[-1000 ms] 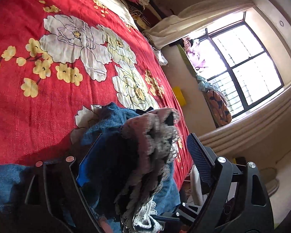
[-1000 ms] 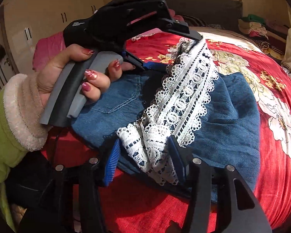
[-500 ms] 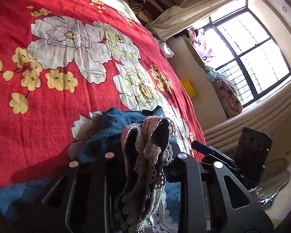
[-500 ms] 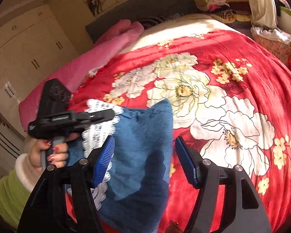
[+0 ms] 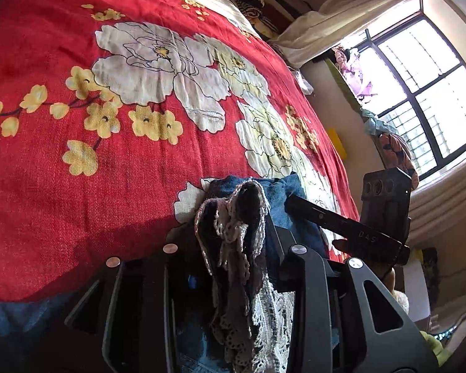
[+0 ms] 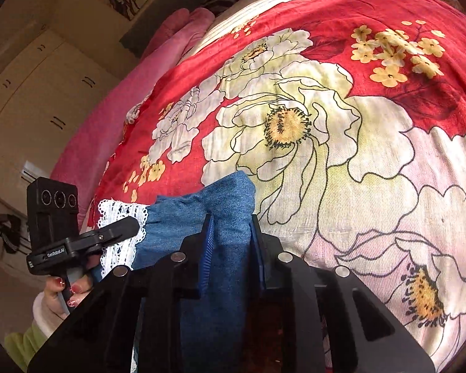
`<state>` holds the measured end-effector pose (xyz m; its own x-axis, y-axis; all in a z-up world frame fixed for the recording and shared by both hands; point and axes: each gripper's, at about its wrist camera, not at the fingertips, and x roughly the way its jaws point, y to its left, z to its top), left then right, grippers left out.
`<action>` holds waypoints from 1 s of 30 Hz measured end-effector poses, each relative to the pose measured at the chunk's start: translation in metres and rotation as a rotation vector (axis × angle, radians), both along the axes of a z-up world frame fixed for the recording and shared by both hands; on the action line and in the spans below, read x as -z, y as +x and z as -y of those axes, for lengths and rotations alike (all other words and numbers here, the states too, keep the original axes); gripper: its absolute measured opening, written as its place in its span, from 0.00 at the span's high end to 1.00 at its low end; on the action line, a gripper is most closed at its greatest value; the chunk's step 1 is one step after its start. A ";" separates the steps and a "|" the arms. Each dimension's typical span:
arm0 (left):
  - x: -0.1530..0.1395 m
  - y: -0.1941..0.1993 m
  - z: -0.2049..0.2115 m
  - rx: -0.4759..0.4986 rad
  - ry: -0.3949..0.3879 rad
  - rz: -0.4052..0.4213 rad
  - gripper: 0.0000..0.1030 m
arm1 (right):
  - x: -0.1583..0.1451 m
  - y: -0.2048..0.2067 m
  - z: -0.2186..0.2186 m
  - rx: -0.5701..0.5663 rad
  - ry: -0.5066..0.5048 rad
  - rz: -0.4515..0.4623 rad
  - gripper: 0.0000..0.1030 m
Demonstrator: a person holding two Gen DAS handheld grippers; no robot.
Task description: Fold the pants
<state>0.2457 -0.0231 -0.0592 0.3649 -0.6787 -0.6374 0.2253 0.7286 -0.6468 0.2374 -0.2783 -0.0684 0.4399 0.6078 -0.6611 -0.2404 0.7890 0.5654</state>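
Pants [image 6: 220, 227], blue denim with a white lace hem, lie partly on the red floral bedspread [image 6: 341, 143] with their near end held up in both of my tools. Half a second ago my right gripper [image 6: 231, 236] stood with its blue pads wide either side of a denim corner; its jaws have just been closing, and both pads now press on that fold of denim. My left gripper [image 5: 233, 248] was gaping around the bunched lace a second ago, then clamped it; its jaws have since eased open slightly, yet the lace trim [image 5: 239, 236] and dark cloth are pinched between them, draping back over the tool. In the right wrist view the left tool sits just beside the white lace edge, close to my right one, with a hand [image 6: 68, 286] on its handle. Judged from this, both hem corners are now secured, so the grasping step looks complete and the next move is likely to carry the hem across the bedspread to make a fold. The waistband is not visible from either view.
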 end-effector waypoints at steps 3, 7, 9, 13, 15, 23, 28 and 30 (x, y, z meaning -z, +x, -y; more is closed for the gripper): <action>-0.007 -0.007 0.001 -0.031 0.048 0.033 0.66 | -0.003 -0.004 -0.012 0.000 -0.095 0.054 0.81; -0.028 -0.027 -0.007 -0.080 0.071 0.092 0.41 | -0.027 -0.014 -0.011 -0.011 -0.147 0.108 0.60; -0.040 -0.044 -0.013 -0.112 0.103 0.131 0.38 | -0.042 -0.023 -0.004 0.000 -0.121 0.137 0.52; -0.057 -0.079 -0.020 -0.145 0.084 0.144 0.32 | -0.067 -0.042 -0.001 -0.004 -0.108 0.187 0.46; -0.063 -0.096 -0.018 -0.143 0.098 0.151 0.30 | -0.077 -0.051 -0.002 -0.006 -0.103 0.209 0.44; -0.062 -0.145 -0.014 -0.123 0.112 0.113 0.27 | -0.102 -0.098 0.002 0.007 -0.089 0.260 0.30; -0.052 -0.164 -0.009 -0.127 0.086 0.078 0.27 | -0.095 -0.127 0.008 0.010 -0.102 0.238 0.27; -0.049 -0.166 -0.003 -0.113 0.083 0.067 0.27 | -0.088 -0.134 0.008 0.016 -0.104 0.211 0.27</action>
<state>0.0797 -0.0199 -0.0103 0.4798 -0.5772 -0.6608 0.1799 0.8018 -0.5698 0.1030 -0.2868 0.0200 0.5837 0.5333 -0.6123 -0.3316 0.8449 0.4197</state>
